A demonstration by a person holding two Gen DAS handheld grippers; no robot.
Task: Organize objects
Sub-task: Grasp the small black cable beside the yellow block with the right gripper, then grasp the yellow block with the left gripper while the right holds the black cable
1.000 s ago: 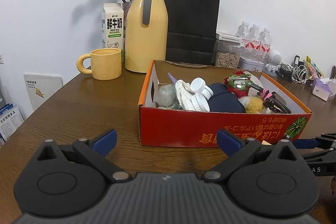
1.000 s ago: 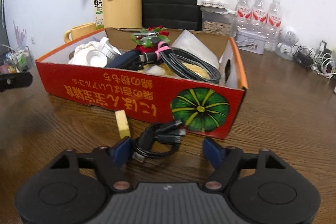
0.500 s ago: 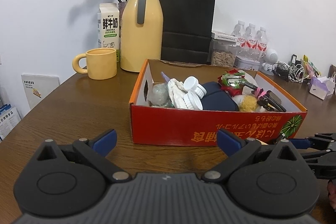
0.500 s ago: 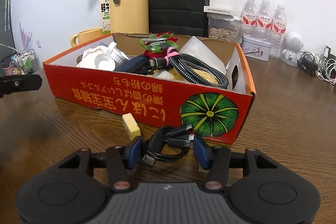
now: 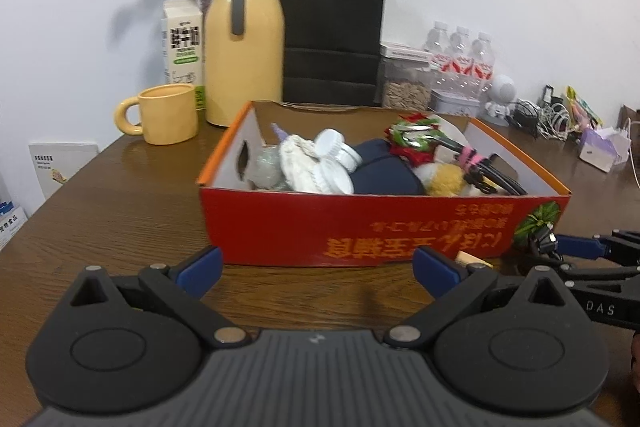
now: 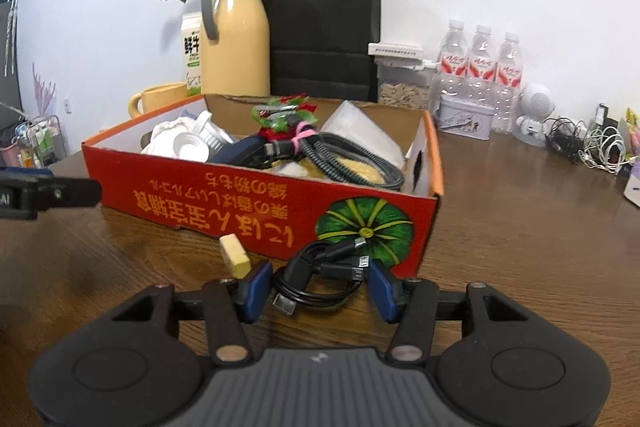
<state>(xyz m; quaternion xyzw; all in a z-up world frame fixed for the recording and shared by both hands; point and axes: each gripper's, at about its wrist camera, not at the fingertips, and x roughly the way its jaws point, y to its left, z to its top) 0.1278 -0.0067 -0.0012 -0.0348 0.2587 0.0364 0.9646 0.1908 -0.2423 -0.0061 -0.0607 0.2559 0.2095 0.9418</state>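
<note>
A red cardboard box (image 5: 360,223) (image 6: 248,203) stands on the wooden table, filled with white caps, a dark pouch, a braided cable and other small items. My right gripper (image 6: 320,285) is shut on a coiled black USB cable (image 6: 320,279) and holds it just above the table in front of the box; the cable also shows in the left wrist view (image 5: 540,247). A small yellow block (image 6: 235,255) lies on the table beside it. My left gripper (image 5: 316,267) is open and empty, in front of the box's long side.
Behind the box stand a yellow mug (image 5: 168,115), a yellow thermos jug (image 5: 244,55), a milk carton (image 5: 182,43), a black paper bag (image 5: 332,35), water bottles (image 6: 480,67) and a seed jar (image 6: 402,83). Tangled cables (image 6: 588,143) lie at the far right.
My right gripper's fingers have closed onto the black cable and lifted it slightly. The left gripper has drifted left and stayed open.
</note>
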